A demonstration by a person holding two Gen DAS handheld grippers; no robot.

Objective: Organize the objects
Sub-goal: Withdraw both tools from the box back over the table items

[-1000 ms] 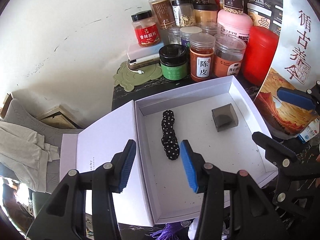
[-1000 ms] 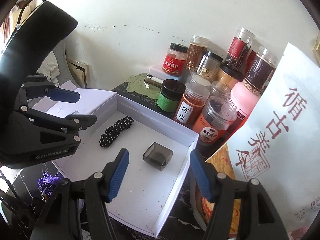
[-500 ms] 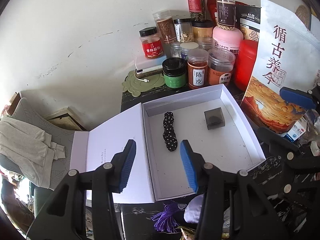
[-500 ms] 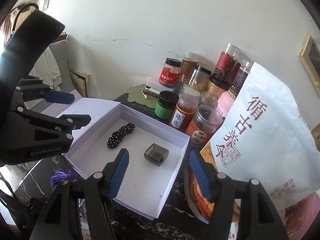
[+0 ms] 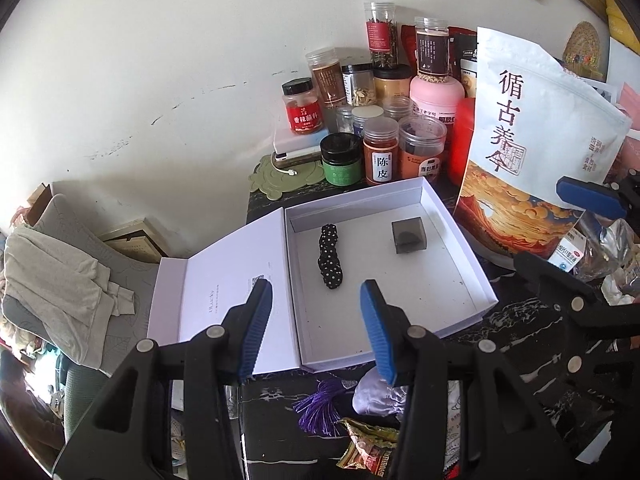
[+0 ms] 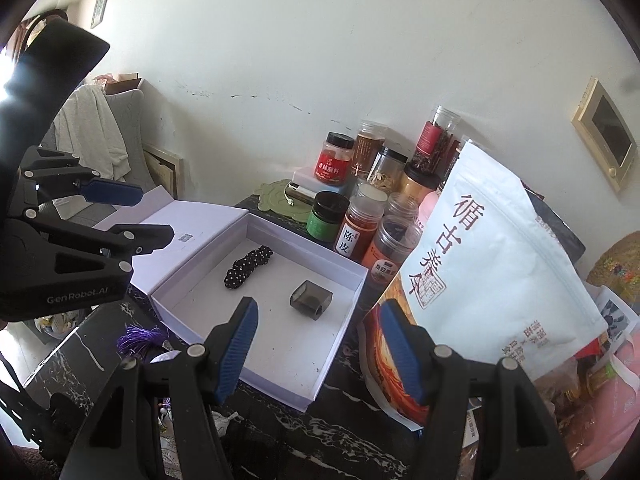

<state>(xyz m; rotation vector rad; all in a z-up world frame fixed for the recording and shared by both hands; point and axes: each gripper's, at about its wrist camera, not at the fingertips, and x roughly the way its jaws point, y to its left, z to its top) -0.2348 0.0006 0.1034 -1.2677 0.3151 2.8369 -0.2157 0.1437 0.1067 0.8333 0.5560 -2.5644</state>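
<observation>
Against a scuffed white wall, a black marble table (image 5: 520, 312) is crowded with spice jars (image 5: 382, 152). Both the left gripper (image 5: 316, 308) and right gripper (image 6: 316, 328) are held above it, jaws partly open and empty. A polka-dot scrunchie (image 5: 330, 258) and small grey case (image 5: 408, 235) are seen inside the open white box (image 5: 456, 220).

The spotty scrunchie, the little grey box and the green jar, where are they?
spotty scrunchie (image 5: 330, 258), left wrist view, its middle.
little grey box (image 6: 311, 299), right wrist view, its top.
green jar (image 5: 340, 159), left wrist view, its label.
</observation>
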